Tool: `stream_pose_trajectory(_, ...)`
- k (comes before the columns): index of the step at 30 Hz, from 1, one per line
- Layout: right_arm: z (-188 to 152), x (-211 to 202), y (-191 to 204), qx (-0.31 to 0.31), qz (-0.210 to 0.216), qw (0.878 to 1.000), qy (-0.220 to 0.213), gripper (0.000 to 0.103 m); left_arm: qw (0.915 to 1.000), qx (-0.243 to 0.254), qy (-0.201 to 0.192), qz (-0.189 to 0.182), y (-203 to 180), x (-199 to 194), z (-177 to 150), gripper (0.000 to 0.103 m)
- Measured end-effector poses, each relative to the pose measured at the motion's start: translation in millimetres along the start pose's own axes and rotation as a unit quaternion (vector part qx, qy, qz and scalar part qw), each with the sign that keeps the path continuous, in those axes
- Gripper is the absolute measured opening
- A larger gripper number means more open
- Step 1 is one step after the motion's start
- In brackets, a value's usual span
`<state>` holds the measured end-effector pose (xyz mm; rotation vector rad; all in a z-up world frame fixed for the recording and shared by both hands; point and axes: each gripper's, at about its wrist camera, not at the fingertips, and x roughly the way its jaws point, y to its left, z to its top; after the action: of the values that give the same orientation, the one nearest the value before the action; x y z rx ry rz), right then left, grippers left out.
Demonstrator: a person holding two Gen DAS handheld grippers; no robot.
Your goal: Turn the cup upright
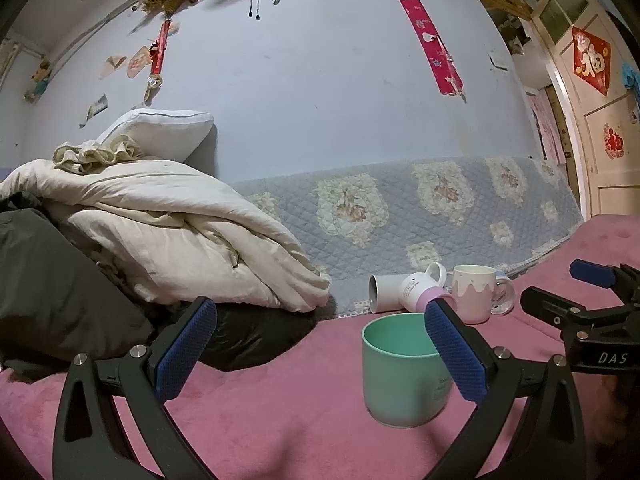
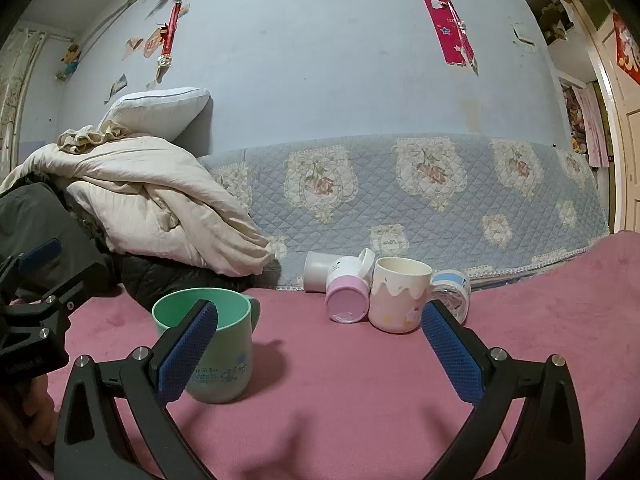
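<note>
A green cup (image 1: 400,372) stands upright on the pink bed cover; it also shows in the right wrist view (image 2: 212,344). Behind it a white cup with a pink base (image 1: 412,290) (image 2: 346,290) lies on its side. A cream and pink mug (image 1: 474,292) (image 2: 398,296) stands upright beside it. A plain white cup (image 2: 316,270) and a blue-and-clear cup (image 2: 452,288) also lie on their sides. My left gripper (image 1: 320,348) is open and empty, its right finger in front of the green cup. My right gripper (image 2: 320,348) is open and empty, short of the cups.
A heap of cream bedding (image 1: 172,236) and dark clothing (image 1: 60,292) fills the left. A blue quilted floral cover (image 2: 400,196) runs along the wall behind the cups. The right gripper shows at the right edge of the left wrist view (image 1: 592,300).
</note>
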<state>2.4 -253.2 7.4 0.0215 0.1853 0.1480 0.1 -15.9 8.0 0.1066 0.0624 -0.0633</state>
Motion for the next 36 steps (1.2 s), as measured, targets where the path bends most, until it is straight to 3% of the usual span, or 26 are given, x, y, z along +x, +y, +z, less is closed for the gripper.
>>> stream_pose_trajectory(10,0,0,0,-0.003,0.000,1.000,0.002,0.103,0.9994,-0.029,0.020,-0.001,14,4,-2,0.103)
stream_pose_trajectory(22,0,1,0,-0.003,0.000,1.000,0.001,0.103,1.0000,-0.002,-0.005,0.007,4,-7,-1,0.103)
stream_pose_trajectory(36,0,1,1,-0.003,0.000,1.000,0.001,0.103,1.0000,-0.002,0.002,0.008,3,-4,-1,0.103)
